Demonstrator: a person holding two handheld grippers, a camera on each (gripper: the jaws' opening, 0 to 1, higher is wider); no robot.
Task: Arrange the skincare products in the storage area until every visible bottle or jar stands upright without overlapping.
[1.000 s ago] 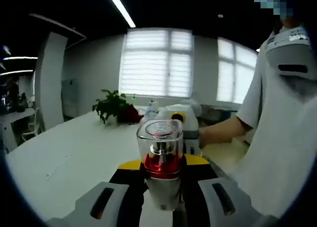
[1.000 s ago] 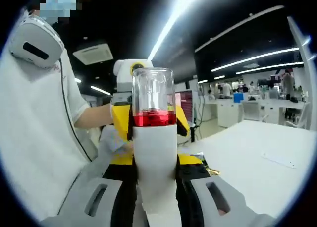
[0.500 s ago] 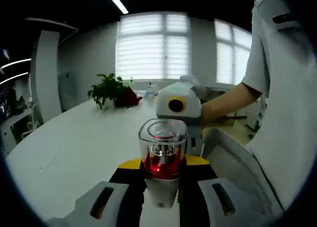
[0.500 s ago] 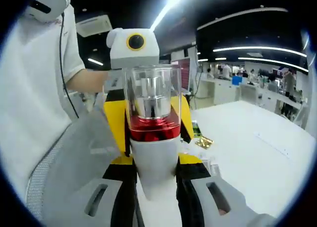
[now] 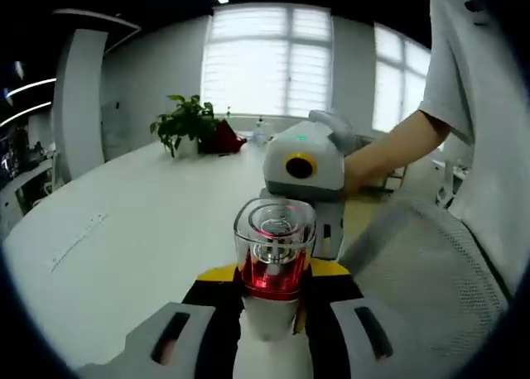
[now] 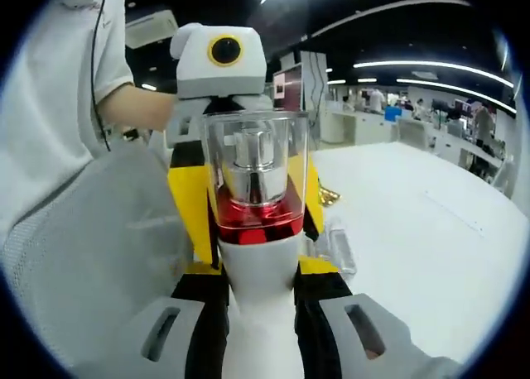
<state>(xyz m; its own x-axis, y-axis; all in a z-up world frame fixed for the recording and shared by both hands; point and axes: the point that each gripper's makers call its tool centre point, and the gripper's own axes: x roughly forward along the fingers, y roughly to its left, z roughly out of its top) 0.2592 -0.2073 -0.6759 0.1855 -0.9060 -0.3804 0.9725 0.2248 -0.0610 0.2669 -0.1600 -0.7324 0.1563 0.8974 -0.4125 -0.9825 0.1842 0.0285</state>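
Note:
A skincare bottle [image 5: 274, 240] with a clear cap, red collar and white body stands between the jaws of my left gripper [image 5: 273, 290], which is shut on it. Just behind it the right gripper's white head [image 5: 303, 162] faces me, held by a person's hand. In the right gripper view a bottle [image 6: 256, 184] of the same look rises between the jaws of my right gripper [image 6: 259, 273], shut on its white body. The left gripper [image 6: 217, 58] with its yellow jaws stands close behind that bottle. Whether both grippers hold one bottle I cannot tell.
A grey mesh surface [image 5: 431, 267] lies to the right of the bottle and appears again [image 6: 83, 255] at the left in the right gripper view. A white table [image 5: 124, 222] stretches away to a potted plant [image 5: 189, 122]. A person's arm [image 5: 389, 151] reaches in.
Both views have tipped downward, so more table and grey mesh shows. Each gripper sees the other one larger and closer behind the bottle. Both stay shut on the bottle.

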